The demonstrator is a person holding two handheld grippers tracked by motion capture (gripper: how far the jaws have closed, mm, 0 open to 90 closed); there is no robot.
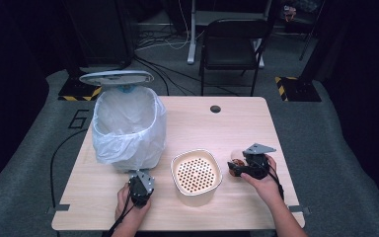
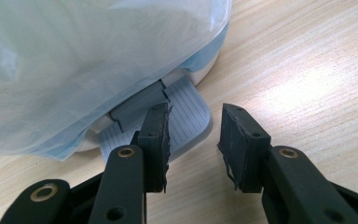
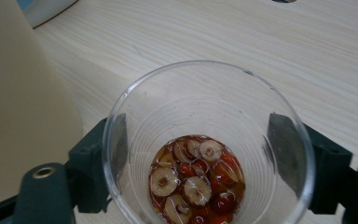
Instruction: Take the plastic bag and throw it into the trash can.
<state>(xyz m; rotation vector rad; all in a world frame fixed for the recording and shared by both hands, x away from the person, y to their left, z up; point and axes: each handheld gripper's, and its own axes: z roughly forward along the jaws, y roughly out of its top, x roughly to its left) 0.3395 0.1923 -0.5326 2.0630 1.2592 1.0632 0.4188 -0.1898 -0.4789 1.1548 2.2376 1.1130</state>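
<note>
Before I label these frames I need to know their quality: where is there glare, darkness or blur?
High view: the room is dark, and the table is lit. Left gripper view: a bright glare patch lies on the wood right of the pedal; the fingers are sharp. Right gripper view: the clear cup of sliced dates is sharp, and the cream strainer bowl at left is a blurred mass.

Bin (image 1: 128, 126) left of strainer bowl (image 1: 196, 172); cup (image 1: 237, 157) apparently just right.
</note>
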